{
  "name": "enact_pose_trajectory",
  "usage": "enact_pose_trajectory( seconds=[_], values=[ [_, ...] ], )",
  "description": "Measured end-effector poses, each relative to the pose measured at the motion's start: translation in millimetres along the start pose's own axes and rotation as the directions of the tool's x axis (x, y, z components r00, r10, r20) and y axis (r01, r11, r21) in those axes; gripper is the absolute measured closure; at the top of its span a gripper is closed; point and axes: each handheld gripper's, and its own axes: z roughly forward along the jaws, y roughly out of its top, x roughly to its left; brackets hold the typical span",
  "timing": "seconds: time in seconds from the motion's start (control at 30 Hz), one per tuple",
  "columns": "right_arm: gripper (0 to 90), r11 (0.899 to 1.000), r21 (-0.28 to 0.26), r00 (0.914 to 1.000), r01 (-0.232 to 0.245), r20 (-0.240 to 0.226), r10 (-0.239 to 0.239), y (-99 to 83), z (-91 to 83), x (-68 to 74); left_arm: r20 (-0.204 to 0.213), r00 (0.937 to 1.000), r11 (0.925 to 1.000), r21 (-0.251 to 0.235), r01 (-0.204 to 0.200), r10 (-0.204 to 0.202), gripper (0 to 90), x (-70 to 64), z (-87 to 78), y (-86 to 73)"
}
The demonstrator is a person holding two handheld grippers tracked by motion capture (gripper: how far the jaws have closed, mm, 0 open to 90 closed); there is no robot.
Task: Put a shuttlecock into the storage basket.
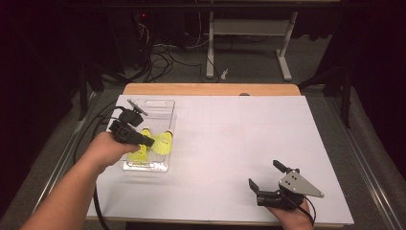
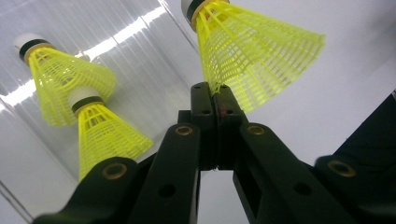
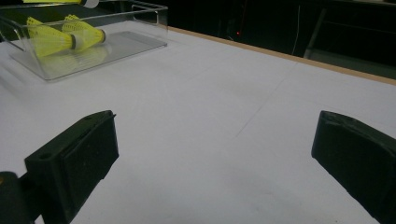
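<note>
Yellow plastic shuttlecock point(image 1: 163, 142) hangs from the left gripper point(image 1: 152, 142) at the right edge of the clear tray point(image 1: 168, 111), high view. Whether it sits above the tray's floor or just outside the wall is hard to judge from this angle. More yellow skirts point(image 1: 139, 154) lie in the tray under the hand. Right gripper point(image 1: 266, 176) rests well apart, near the front right of the white table point(image 1: 239, 143), holding nothing.

Left gripper view: jaws pressed together on a thin bit of the held shuttlecock's point(image 2: 254, 51) mesh rim, cork end pointing away. Two other shuttlecocks point(image 2: 70, 84) lie below on the tray floor, one overlapping the other.

Right gripper view: jaws spread wide over bare table; tray point(image 3: 140, 11) with two shuttlecocks point(image 3: 60, 35) sits far off at upper left.

Risks, as judged: the pinch is on the flexible mesh edge only, so a quick swing could let it tear free or slip, dropping the shuttlecock outside the tray. Carried low, the skirt could catch the tray wall and shift the light tray.
</note>
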Motion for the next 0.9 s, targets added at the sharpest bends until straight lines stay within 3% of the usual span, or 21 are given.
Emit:
enact_pose_trajectory(
  seconds=[0.53,0.9],
  values=[
    [1.0,1.0,0.002,1.0,0.002,0.0,-0.002,0.0,0.4,0.3,-0.006,0.9988,0.9988,-0.001,0.049,-0.049,89.4,17.5,2.9,-13.7],
    [1.0,1.0,0.001,1.0,-0.002,0.002,0.002,-0.2,0.2,0.0,-0.009,0.9967,0.9967,-0.005,0.081,-0.081,89.4,23.2,3.1,-10.6]
  ],
)
